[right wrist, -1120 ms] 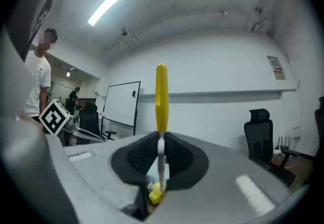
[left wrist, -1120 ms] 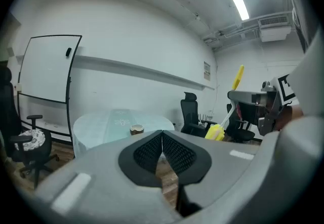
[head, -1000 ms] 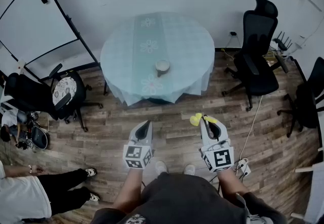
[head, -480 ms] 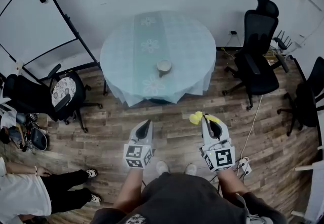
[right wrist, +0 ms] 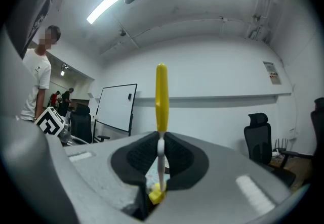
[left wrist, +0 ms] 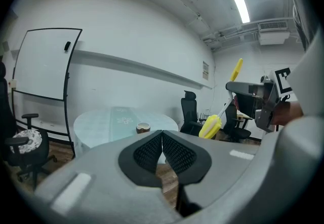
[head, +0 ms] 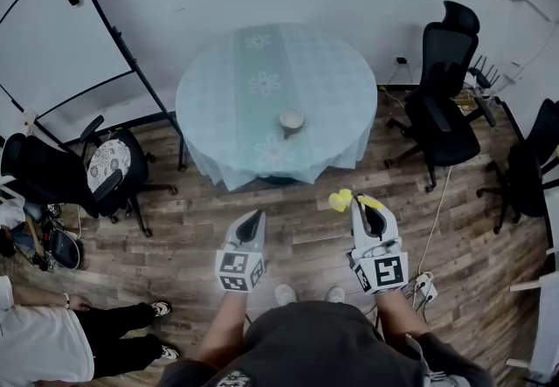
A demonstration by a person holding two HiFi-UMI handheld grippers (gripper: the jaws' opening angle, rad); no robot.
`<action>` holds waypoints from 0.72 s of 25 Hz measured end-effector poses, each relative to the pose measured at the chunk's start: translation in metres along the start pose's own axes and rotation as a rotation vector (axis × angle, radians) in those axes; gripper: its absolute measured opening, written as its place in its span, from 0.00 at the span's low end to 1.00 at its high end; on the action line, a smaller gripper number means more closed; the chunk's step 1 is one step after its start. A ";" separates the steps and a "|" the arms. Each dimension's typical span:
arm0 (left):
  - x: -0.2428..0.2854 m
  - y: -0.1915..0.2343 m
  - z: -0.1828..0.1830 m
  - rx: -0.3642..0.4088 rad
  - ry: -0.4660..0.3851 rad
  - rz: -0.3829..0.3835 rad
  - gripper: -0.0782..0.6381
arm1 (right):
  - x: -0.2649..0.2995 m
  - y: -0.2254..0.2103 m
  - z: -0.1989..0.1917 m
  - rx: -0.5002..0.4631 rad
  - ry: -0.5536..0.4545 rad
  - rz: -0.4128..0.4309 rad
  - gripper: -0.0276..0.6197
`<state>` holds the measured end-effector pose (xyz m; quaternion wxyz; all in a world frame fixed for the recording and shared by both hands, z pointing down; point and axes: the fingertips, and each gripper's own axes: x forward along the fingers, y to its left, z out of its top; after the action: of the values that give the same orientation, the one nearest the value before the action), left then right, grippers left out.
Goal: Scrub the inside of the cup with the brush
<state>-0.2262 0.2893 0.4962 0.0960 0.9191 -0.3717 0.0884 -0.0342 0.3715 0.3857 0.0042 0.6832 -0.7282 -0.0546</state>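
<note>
A small cup (head: 291,121) stands on the round, pale blue table (head: 218,97), near its front edge; in the left gripper view the cup (left wrist: 143,128) shows far ahead on the table (left wrist: 101,122). My left gripper (head: 251,221) is shut with nothing in it, its pads (left wrist: 150,149) pressed together. My right gripper (head: 365,212) is shut on a yellow brush (head: 340,201), whose white stem sits between the pads while the yellow handle (right wrist: 161,96) stands upright. From the left gripper view the brush head (left wrist: 210,127) hangs below the right gripper. Both grippers are over the wooden floor, well short of the table.
Black office chairs stand at the right (head: 441,97) and at the left (head: 61,176) of the table. A whiteboard (head: 65,36) leans at the left wall. A person's legs (head: 122,333) lie at the lower left. A cable and power strip (head: 424,287) lie on the floor at the right.
The table and cup sit slightly lower and nearer in the head view; both grippers have moved a little towards them. The person's legs at the lower left have shifted down and left.
</note>
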 end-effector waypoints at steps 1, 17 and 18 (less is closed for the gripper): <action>-0.001 0.005 0.000 -0.002 0.000 -0.003 0.12 | 0.002 0.002 0.002 -0.004 -0.003 -0.007 0.10; 0.014 0.059 0.006 -0.005 0.001 0.001 0.12 | 0.058 0.024 0.012 -0.037 -0.027 -0.014 0.10; 0.020 0.060 0.006 -0.005 0.003 0.002 0.12 | 0.064 0.021 0.010 -0.036 -0.029 -0.010 0.10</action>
<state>-0.2542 0.2323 0.5021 0.0989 0.9183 -0.3728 0.0892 -0.0600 0.3098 0.3727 0.0056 0.6856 -0.7238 -0.0778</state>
